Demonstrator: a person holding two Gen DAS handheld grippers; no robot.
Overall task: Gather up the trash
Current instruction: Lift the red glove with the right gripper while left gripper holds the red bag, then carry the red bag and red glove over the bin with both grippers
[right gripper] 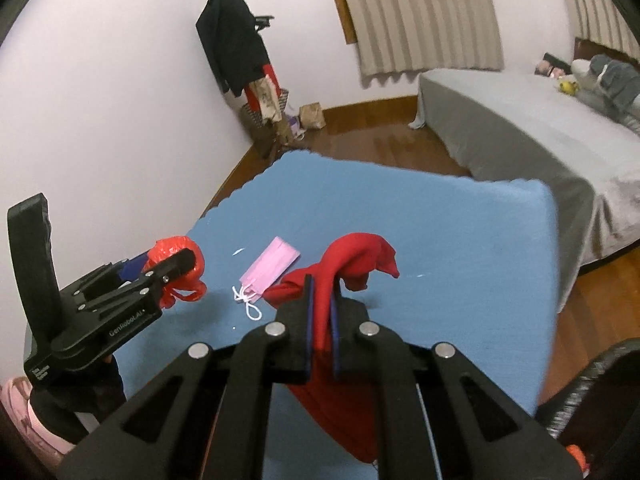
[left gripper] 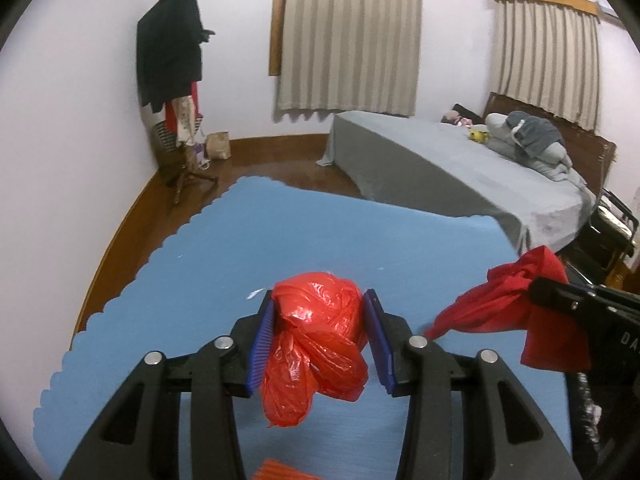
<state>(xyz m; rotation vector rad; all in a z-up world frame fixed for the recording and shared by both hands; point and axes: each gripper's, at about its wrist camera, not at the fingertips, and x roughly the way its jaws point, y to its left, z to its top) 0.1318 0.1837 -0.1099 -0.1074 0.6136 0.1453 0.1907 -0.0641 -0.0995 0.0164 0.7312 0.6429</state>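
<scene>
The blue mat [right gripper: 420, 216] lies beneath both grippers and is the work surface; most of it ahead of the jaws is bare.

The red cloth [right gripper: 360, 256] is the largest item in hand. The right gripper [right gripper: 322, 320] has its jaws clamped tight on it: the fabric bunches up ahead of the pads and a longer fold hangs down behind and below them, clear of the mat. In the left wrist view the same cloth [left gripper: 500, 304] shows off to the right of the left jaws, held aloft.

The red plastic bag [left gripper: 320, 332], crumpled into a knot, sits between the jaws of the left gripper [left gripper: 320, 340]. The blue pads [left gripper: 262, 344] press on either side of it at a part-open width, and its tail droops below them, so it is judged gripped and off the mat.

The pink face mask [right gripper: 270, 266], with its white ear loops, lies flat on the mat between the two grippers, just ahead and to the left of the right jaws. Neither gripper touches it.

Assessment: two items are picked up but no bin or collection point is in view, so neither is yet deposited. The mask remains to be collected, and both grippers are occupied. A few small white flecks on the mat are too small to identify.
</scene>
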